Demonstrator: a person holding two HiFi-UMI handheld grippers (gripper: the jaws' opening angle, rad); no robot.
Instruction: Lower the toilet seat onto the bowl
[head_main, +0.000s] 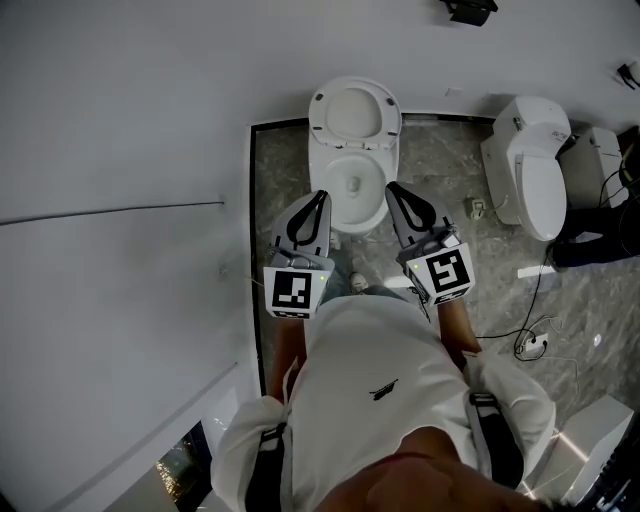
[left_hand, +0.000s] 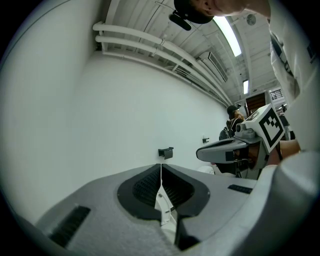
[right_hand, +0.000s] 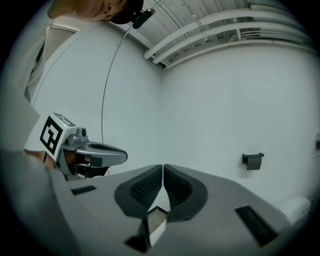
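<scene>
In the head view the white toilet stands against the far wall. Its seat (head_main: 390, 118) is raised upright above the open bowl (head_main: 322, 178). My left gripper (head_main: 320, 196) is shut and empty, its tip over the bowl's near left rim. Over the bowl's near right rim is my right gripper (head_main: 392, 188), also shut and empty. In the left gripper view the left gripper (left_hand: 161, 166) faces a bare white wall, with the right gripper (left_hand: 225, 149) beside it. In the right gripper view the right gripper (right_hand: 163, 166) has its jaws pressed together, and the left gripper (right_hand: 97, 152) shows at the left. The toilet is hidden in both gripper views.
A second white toilet (head_main: 530, 165) stands at the right, with dark gear (head_main: 590, 240) beside it. Cables (head_main: 530, 340) trail over the grey marble floor. A white wall runs along the left. A black holder (right_hand: 252, 160) hangs on the far wall. A white box (head_main: 600, 440) sits at lower right.
</scene>
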